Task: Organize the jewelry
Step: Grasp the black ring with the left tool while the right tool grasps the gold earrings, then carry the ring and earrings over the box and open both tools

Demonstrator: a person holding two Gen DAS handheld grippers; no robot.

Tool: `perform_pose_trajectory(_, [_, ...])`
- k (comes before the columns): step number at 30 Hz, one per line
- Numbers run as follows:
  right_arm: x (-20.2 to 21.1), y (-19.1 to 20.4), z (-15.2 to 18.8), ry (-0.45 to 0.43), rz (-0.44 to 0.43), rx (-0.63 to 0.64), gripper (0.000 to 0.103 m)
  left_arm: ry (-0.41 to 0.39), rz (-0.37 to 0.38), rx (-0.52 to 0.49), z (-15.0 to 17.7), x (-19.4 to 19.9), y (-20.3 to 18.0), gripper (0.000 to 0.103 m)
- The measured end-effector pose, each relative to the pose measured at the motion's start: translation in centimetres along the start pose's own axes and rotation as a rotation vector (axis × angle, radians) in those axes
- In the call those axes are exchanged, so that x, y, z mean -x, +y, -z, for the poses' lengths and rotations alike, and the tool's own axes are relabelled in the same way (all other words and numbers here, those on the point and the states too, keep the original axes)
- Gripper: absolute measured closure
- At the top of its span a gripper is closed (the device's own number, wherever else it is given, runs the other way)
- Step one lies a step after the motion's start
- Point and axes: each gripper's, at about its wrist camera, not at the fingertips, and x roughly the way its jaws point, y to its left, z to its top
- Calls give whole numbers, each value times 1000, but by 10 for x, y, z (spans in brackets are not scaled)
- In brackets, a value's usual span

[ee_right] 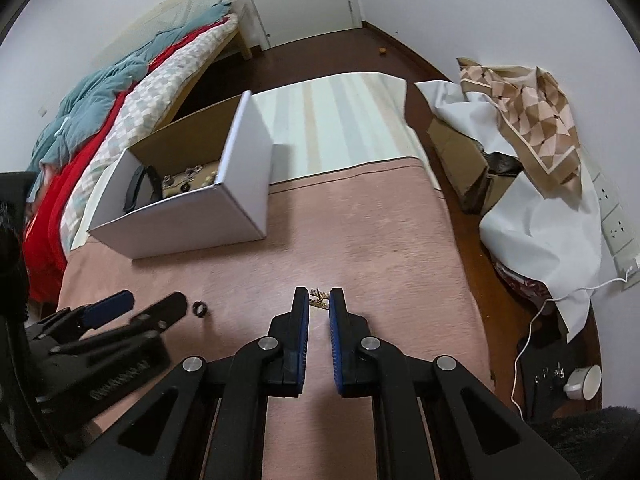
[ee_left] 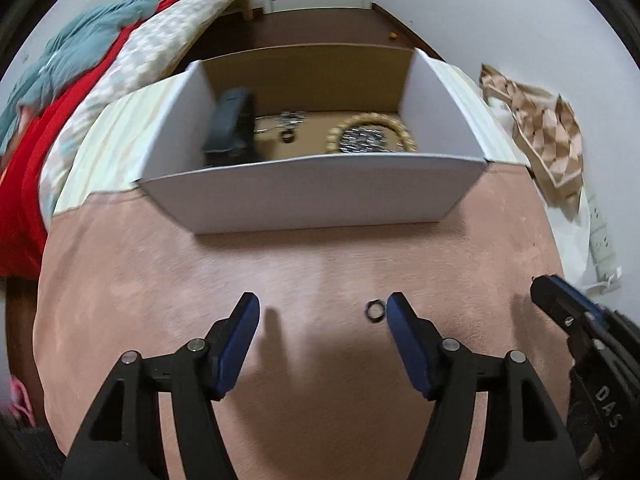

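Observation:
A small black ring (ee_left: 375, 311) lies on the pink cloth, just left of my left gripper's right fingertip. My left gripper (ee_left: 322, 308) is open wide and empty; it also shows in the right wrist view (ee_right: 154, 304), with the ring (ee_right: 199, 307) beside its tip. My right gripper (ee_right: 319, 298) is narrowed around a small gold jewelry piece (ee_right: 319, 298) that sits between its fingertips on the cloth. A white cardboard box (ee_left: 312, 192) behind holds a gold beaded circle (ee_left: 370, 138), silver pieces (ee_left: 291, 119) and a black case (ee_left: 230, 126).
A bed with red and teal blankets (ee_right: 100, 120) lies to the left. A striped cloth (ee_right: 340, 120) is behind the pink one. At right are a patterned scarf (ee_right: 532, 120), white sheet (ee_right: 552, 232), wall sockets and a white cable (ee_right: 532, 320).

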Motion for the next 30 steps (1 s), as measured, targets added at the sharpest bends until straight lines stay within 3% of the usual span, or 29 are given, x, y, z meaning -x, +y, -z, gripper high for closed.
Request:
perform_pose_trajectory(3, [-1, -4, -3, -1, 7, -12, 93, -3, -14, -39, -1, -5, -9, 43])
perform_pose_trajectory(5, [-1, -8, -4, -4, 13, -17, 93, 1, -15, -59, 0, -7, -14, 70])
perform_pose_trajectory(6, [-1, -10, -4, -5, 14, -20, 93, -6, 2, -62, 0, -7, -15, 73])
perform_pose_trajectory(8, [-1, -13, -5, -7, 16, -26, 93, -11, 1, -78, 1, -6, -20, 92])
perform_pose_trajectory(9, [-1, -13, -6, -8, 16, -29, 93, -12, 5, -87, 1, -6, -22, 95])
perform_pose_trajectory(21, [14, -13, -13, -44, 1, -49, 93, -52, 33, -69, -2, 11, -18, 96])
perform_pose_trajectory(30, [39, 15, -51, -100, -106, -25, 93, -128, 108, 9, -49, 61, 14, 96])
